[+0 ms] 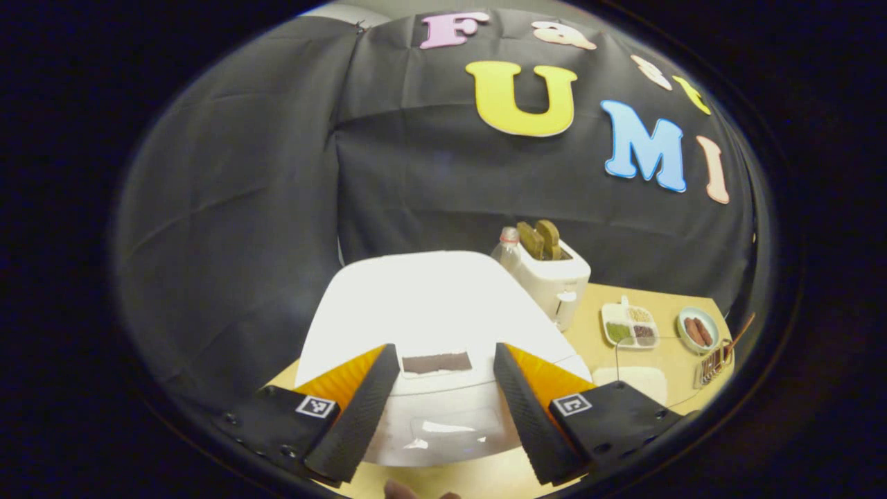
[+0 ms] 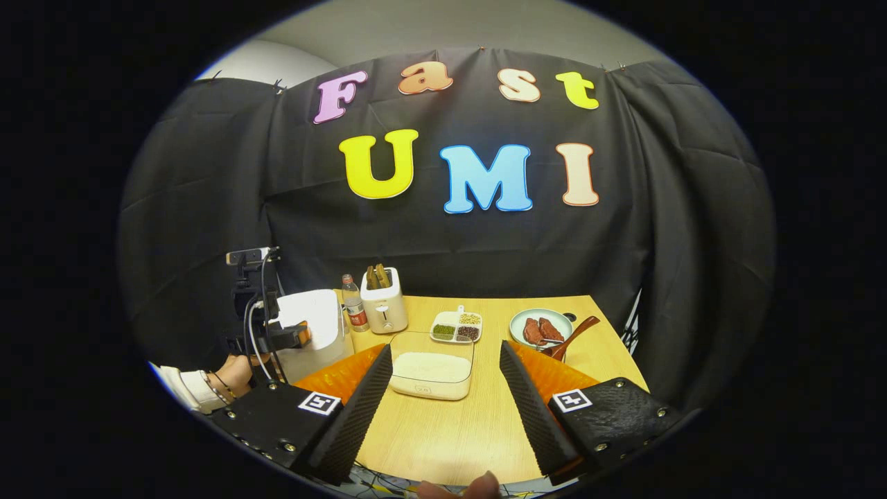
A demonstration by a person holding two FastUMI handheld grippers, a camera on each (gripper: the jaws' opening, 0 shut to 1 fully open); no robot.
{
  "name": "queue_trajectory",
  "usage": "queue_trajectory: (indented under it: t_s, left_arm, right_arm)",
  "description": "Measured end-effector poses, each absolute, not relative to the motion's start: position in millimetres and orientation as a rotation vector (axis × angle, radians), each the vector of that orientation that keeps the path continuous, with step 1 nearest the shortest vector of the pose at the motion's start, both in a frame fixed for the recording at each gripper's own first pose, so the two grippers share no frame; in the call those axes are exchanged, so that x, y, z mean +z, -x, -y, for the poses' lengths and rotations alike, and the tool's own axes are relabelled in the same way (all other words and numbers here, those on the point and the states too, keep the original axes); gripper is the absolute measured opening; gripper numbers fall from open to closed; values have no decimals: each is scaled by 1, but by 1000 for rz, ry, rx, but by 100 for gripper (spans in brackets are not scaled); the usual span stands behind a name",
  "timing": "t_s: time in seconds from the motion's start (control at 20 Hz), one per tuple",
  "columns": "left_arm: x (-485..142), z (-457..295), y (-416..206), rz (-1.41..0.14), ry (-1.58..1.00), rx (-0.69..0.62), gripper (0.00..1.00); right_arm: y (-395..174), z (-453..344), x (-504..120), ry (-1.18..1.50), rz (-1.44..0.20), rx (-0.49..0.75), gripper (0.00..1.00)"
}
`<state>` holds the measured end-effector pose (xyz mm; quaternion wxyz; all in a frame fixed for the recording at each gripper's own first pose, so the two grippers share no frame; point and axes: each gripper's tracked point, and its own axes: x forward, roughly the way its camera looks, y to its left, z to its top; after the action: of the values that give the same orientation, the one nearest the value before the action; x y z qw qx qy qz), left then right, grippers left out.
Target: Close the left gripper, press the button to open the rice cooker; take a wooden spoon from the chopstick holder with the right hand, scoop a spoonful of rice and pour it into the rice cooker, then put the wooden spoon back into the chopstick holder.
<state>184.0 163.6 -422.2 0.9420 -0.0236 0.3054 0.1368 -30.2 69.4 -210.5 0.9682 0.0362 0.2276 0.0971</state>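
A wooden bench [image 2: 443, 430] is seen in a booth hung with black cloth. In the left gripper view, the left hand-held gripper [image 1: 443, 367] is held just above the closed white rice cooker [image 1: 429, 305], its two fingers spread wide apart with nothing between them but the cooker's lid and dark front panel. Behind the cooker, a plastic bottle [image 1: 509, 246] and a white toaster [image 1: 554, 277] with two slices of toast are seen. Further right on the bench, a divided dish of grains [image 1: 629, 326], a small plate of sausages [image 1: 696, 329] and a wire chopstick holder [image 1: 714, 364] with the wooden spoon [image 1: 740, 333] sticking out of it are placed.

In the right gripper view, the right hand-held gripper [image 2: 443, 374] is held over the near part of the bench, its fingers also wide apart and empty. Between and beyond them, a clear container of rice [image 2: 431, 367] is set on the bench. The rice cooker [image 2: 312, 326] is seen at far left, with the left hand-held gripper and the hand [image 2: 235, 371] that holds it beside it. The wooden spoon [image 2: 572, 333] is seen leaning near the plate of meat [image 2: 540, 326].
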Motion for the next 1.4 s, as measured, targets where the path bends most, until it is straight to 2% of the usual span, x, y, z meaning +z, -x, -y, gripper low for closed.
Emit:
queue_trajectory:
  t_s: [0.25,0.45,0.5,0.55,0.7,1.1,1.15,1.4]
  left_arm:
    - [-415,-162,-174,-654,131,239,99]
    - [-371,-148,-145,-565,227,219,98]
    - [-357,-141,-134,-543,220,203,94]
    - [-342,-128,-121,-520,220,182,98]
    - [-281,-90,-78,-440,254,122,98]
    - [-137,5,40,-257,189,63,94]
    - [-125,14,55,-234,162,66,100]
    - [-51,53,114,-86,10,60,93]
  right_arm:
    - [42,-56,-207,-83,-455,188,95]
    - [47,-40,-206,-93,-452,184,95]
    - [46,-34,-203,-92,-443,188,95]
    - [44,-29,-199,-92,-431,195,95]
    - [38,-10,-184,-101,-378,220,95]
    - [40,71,-140,-139,-274,304,96]
    - [40,80,-137,-138,-261,307,96]
    - [48,118,-123,-136,-210,242,96]
